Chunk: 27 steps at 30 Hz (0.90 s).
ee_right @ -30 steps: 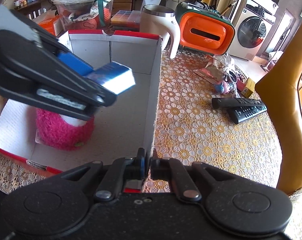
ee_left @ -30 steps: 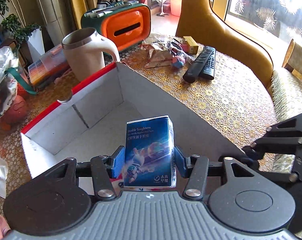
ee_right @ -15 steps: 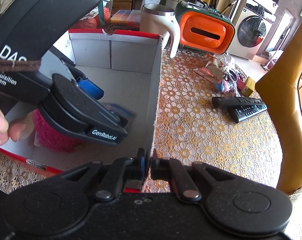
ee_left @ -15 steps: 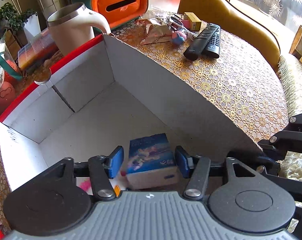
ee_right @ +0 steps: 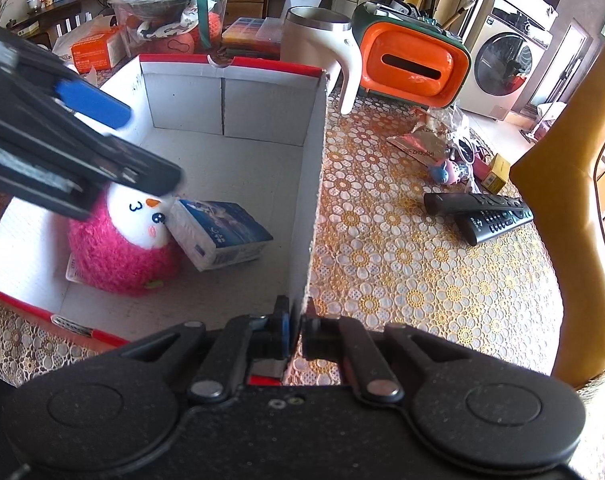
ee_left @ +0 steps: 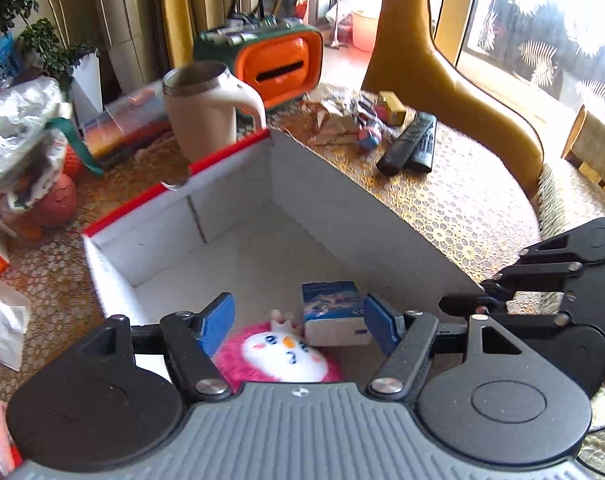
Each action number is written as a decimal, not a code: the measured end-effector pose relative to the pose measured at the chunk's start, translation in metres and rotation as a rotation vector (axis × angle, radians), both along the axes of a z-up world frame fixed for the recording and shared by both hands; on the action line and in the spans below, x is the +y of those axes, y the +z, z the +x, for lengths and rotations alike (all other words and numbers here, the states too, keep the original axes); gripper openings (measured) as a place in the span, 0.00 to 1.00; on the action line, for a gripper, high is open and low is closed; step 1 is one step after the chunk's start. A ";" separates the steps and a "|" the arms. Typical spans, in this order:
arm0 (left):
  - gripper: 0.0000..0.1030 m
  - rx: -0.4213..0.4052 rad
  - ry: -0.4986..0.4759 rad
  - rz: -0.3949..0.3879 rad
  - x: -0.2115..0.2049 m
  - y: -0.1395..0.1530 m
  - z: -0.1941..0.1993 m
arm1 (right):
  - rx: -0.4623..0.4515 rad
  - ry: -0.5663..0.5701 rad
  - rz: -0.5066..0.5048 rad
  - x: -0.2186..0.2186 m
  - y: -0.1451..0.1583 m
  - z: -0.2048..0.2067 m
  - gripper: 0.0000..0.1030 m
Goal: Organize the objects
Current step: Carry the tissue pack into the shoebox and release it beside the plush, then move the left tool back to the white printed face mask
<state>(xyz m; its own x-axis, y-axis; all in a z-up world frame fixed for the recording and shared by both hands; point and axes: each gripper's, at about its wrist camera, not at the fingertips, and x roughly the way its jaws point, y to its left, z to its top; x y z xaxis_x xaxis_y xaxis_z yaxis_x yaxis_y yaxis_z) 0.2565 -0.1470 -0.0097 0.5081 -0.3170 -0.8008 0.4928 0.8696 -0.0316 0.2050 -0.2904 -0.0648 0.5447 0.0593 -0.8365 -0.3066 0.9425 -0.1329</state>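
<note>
Inside, tissue pack (ee_right: 222, 232) lies free below parted, just-opening left claw (ee_left: 298, 322); right claw (ee_right: 296, 330) clamps box wall (ee_right: 316, 184).

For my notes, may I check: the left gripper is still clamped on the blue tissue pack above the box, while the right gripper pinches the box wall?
Not quite. The left gripper has just been opening, and the right wrist view shows the blue tissue pack lying in the box against the pink plush toy. The right gripper does pinch the wall.

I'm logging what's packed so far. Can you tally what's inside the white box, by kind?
Inside the white box:
Pink plush toys: 1
Blue tissue packs: 1
Total: 2
</note>
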 end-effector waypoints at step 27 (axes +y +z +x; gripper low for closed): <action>0.81 -0.070 0.350 0.041 0.239 0.040 -0.099 | 0.003 -0.008 -0.016 0.002 -0.001 -0.001 0.05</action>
<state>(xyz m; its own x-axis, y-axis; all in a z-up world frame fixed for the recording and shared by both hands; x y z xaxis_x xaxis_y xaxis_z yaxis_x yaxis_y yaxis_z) 0.1572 0.0916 0.0300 0.6339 -0.0826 -0.7690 0.1647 0.9859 0.0299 0.2042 -0.2889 -0.0657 0.5422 0.0419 -0.8392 -0.2999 0.9426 -0.1467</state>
